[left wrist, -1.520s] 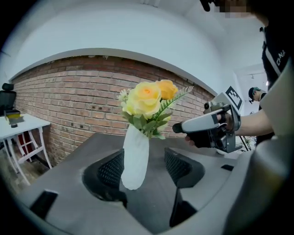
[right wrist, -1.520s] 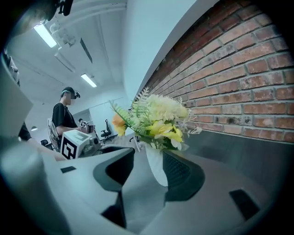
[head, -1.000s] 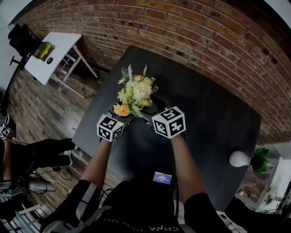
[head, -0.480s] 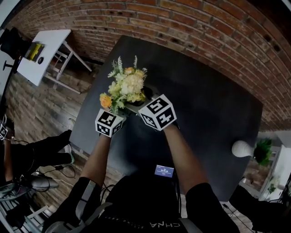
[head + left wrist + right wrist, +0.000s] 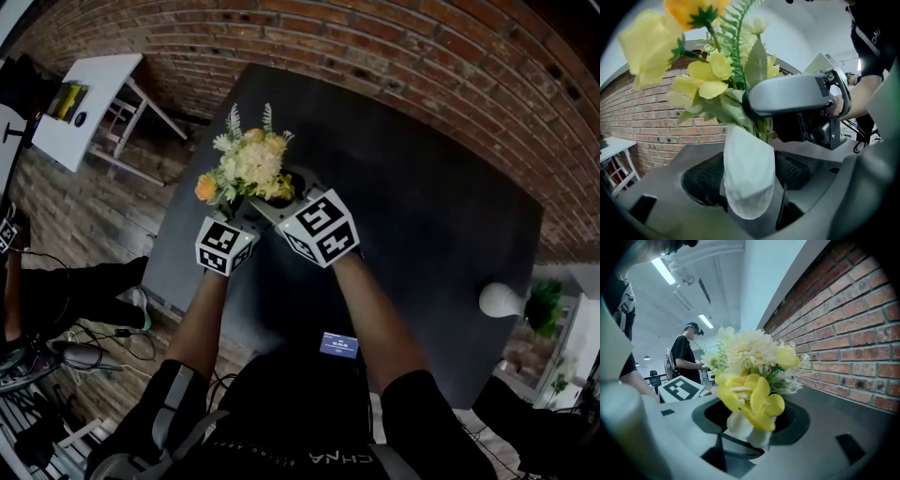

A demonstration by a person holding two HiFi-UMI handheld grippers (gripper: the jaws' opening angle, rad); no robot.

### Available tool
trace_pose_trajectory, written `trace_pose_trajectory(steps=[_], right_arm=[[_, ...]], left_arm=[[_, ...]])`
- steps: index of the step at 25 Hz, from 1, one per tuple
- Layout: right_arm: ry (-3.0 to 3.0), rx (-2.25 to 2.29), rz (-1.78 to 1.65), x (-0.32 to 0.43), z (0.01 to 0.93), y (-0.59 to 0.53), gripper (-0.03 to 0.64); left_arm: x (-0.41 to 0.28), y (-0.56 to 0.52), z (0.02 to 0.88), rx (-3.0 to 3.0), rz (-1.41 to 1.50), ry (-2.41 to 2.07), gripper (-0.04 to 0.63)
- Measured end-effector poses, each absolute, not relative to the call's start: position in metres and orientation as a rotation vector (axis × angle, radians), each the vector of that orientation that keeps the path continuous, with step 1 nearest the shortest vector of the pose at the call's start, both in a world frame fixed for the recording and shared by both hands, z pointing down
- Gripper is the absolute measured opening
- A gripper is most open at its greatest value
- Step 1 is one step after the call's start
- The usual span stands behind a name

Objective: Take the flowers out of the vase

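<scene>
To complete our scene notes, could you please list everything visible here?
flowers: one bunch, yellow and cream, in the vase
vase: one, white, between the left jaws
table: one, black, centre
side table: one, white, upper left
rounded object: one, white, table's right edge
brick wall: one, red-brown, behind the table
bystander: one, dark clothes, right gripper view's background
left hand-held gripper: one, grey, just closed on the vase
right hand-held gripper: one, grey, jaws just closing round the stems
</scene>
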State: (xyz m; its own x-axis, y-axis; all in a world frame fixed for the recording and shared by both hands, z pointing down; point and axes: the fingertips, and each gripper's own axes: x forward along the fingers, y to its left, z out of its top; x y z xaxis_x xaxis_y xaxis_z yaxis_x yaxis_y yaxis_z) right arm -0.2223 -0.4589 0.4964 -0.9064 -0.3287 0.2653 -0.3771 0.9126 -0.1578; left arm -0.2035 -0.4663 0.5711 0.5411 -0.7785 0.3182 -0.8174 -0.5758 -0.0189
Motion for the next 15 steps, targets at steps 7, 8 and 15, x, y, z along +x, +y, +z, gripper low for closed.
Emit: trace_pose_trajectory(steps=[7, 8, 15], right_arm=[[-2.865, 0.552, 0.315, -0.217, 0.486, -0.457, 0.129], [-2.875, 0.556, 0.325, -0.216, 0.483, -0.457, 0.124], [-2.928, 0.584, 0.371, -0.206, 0.456, -0.46, 0.12]], left_arm=[[-0.204, -0.467, 0.571, 2.633, 0.452, -1.393, 0.327], [-0.205, -0.468, 0.571, 2.63, 0.454, -1.395, 0.327], [-0.206, -0.463, 0.573, 2.619, 0.467, -1.397, 0.328]])
